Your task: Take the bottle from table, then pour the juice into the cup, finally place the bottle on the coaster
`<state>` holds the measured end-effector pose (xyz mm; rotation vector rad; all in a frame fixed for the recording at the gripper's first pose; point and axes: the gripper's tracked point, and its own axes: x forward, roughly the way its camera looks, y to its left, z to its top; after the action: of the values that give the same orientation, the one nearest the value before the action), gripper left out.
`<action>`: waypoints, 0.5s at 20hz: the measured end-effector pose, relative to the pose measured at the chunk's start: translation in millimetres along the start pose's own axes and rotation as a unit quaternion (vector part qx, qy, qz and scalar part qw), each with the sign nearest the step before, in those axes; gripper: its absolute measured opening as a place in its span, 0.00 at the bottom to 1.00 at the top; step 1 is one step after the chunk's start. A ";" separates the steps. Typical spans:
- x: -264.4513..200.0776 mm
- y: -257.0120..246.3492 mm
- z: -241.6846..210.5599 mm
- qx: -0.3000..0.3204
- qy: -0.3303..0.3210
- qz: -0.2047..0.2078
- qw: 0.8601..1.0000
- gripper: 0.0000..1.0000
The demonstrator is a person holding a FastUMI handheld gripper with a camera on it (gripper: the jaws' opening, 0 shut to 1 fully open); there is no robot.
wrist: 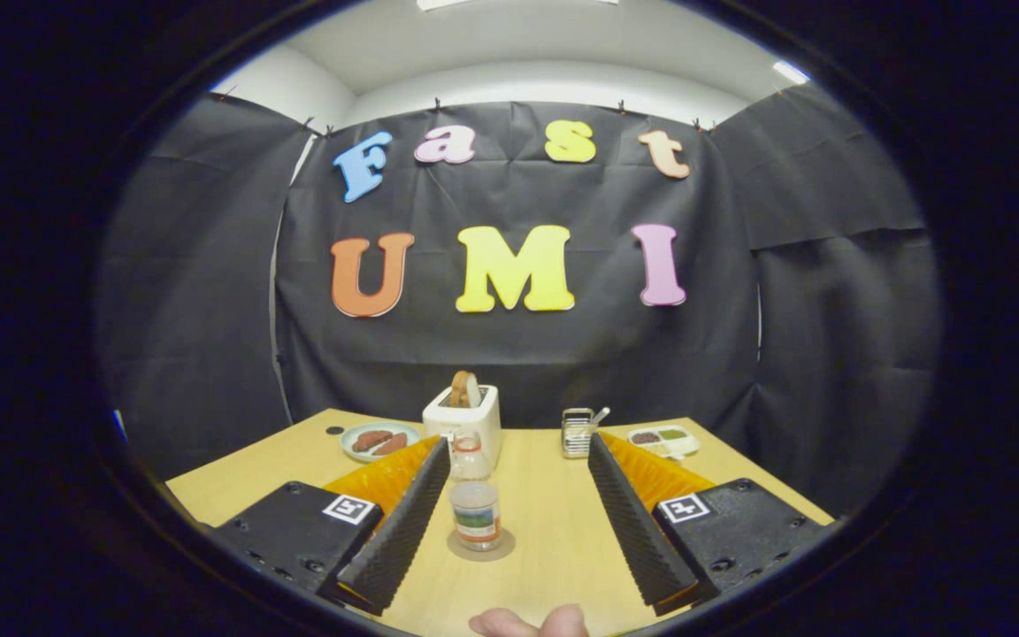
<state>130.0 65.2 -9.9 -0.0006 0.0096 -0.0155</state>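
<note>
Currently, my claw stood wide open above the wooden counter, both fingers spread well apart and gripping nothing. The left finger and the right finger ran forward along the counter, with a broad gap between them.

The bottle stood upright on the coaster, a round flat disc lying on the counter. The bottle's long axis was vertical, its top pointing toward the ceiling. It was a short clear container with a coloured band around its lower body. It sat inside the gap between my fingers, closer to the left finger than to the right, and apart from both.

The cup stood just beyond the bottle, also upright, a clear vessel with its mouth facing up. It stood near the tip of my left finger and in front of the toaster. I could not tell whether the cup held any juice.

The white toaster carried a slice of bread standing on edge in its slot. A plate with brown food lay beside the toaster, beyond my left finger. A small metal rack stood beyond the tip of my right finger, with a divided tray next to it. A fingertip of my hand showed beneath the claw, at the near side of the counter.
</note>
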 end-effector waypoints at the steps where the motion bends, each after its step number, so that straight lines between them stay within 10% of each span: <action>1: -14.9 -4.7 7.2 -0.001 -0.004 -0.006 1.000 1.00; 10: -129.5 -6.9 58.5 -0.016 -0.023 -0.007 1.000 1.00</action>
<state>1.1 60.3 49.9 -0.0333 -0.0369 -0.0289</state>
